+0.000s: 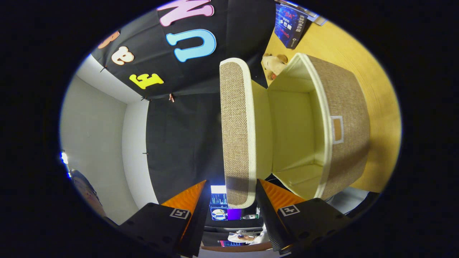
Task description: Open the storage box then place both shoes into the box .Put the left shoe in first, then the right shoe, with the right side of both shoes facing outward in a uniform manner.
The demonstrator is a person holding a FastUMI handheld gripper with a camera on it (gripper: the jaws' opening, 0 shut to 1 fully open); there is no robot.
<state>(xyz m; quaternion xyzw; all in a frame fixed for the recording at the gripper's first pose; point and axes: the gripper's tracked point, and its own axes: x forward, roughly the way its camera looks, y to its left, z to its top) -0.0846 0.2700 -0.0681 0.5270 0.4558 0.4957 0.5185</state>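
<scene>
The storage box (344,129) is brown woven cloth with a cream lining and stands on a wooden table (380,89). Its lid (236,122) is swung up and away from the box mouth, so the pale inside (292,132) shows, with nothing visible in it. My gripper (232,182) is open, and the free end of the lid sits between its fingers. One finger (263,190) lies close against the lid's inner face. The other finger (195,195) stands off from the woven outer face with a gap.
A small plush toy (274,64) lies on the table just beyond the box, and a dark book (290,25) sits farther along. Behind the fingers are a lit monitor (218,206) and a desk with small items.
</scene>
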